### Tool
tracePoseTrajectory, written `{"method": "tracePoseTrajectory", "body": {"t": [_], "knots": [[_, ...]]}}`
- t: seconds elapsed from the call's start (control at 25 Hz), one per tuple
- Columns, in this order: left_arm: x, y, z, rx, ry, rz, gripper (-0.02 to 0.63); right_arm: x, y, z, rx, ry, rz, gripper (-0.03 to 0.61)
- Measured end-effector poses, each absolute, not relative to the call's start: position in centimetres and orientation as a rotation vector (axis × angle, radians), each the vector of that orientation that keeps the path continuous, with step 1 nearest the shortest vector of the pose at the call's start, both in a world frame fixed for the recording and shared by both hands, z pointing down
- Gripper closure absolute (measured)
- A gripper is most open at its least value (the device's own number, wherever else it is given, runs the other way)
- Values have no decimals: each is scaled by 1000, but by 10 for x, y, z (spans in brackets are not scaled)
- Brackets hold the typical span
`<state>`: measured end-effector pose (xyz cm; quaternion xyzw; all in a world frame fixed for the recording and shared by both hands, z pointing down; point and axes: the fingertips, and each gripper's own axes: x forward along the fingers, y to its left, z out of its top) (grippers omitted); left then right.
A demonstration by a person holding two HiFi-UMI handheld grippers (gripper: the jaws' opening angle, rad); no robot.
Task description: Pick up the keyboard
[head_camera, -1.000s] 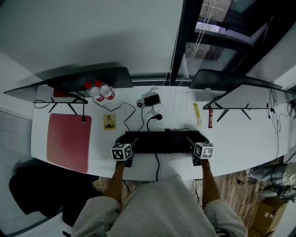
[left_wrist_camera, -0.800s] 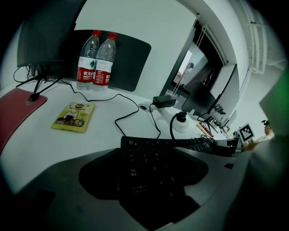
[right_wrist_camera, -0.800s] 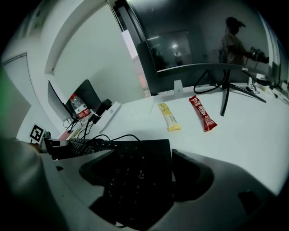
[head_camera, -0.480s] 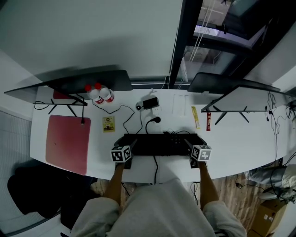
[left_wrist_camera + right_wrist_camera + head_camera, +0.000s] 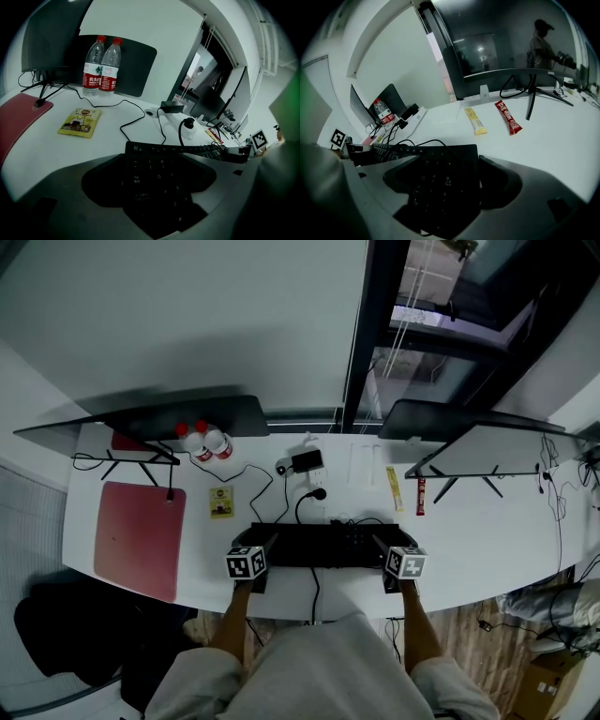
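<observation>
The black keyboard (image 5: 319,545) lies crosswise near the white table's front edge (image 5: 469,582). My left gripper (image 5: 265,546) is shut on its left end, and my right gripper (image 5: 379,546) is shut on its right end. In the left gripper view the keyboard (image 5: 159,159) runs away between the jaws of the left gripper (image 5: 157,180). The right gripper view shows the number-pad end of the keyboard (image 5: 440,173) inside the right gripper (image 5: 447,183). Whether the keyboard touches the table I cannot tell.
Behind the keyboard are a power strip (image 5: 314,470) with cables, a yellow snack packet (image 5: 222,502), two water bottles (image 5: 206,441) and two snack bars (image 5: 394,488). A red mat (image 5: 139,535) lies at the left. Monitors (image 5: 169,411) stand at both back corners. A cable (image 5: 315,585) hangs over the front edge.
The whole scene sits slightly lower in the head view. Both grippers and the keyboard keep about the same place relative to the table.
</observation>
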<state>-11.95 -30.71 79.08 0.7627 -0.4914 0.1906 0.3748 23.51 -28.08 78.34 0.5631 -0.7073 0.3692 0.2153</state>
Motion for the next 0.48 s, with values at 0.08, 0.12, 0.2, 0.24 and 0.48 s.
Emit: {"method": "tracePoseTrajectory", "body": {"t": [0.08,0.12,0.2,0.24,0.48], "knots": [[-120,-304,789,1950,-1256,486,291,236,-278,781,1570,-1955,1017,205],[-120,-302,787,1950,-1256,485,291,236,-277,779,1572,-1955,1013,205],[-119,-300,783,1955,-1256,480,291,237,-275,775,1573,-1958,1008,205],[-118,-299,782,1958,-1256,475,291,237,-273,773,1575,-1963,1008,205],[-119,-291,770,1974,-1262,444,291,239,-267,758,1598,-1983,950,204]]}}
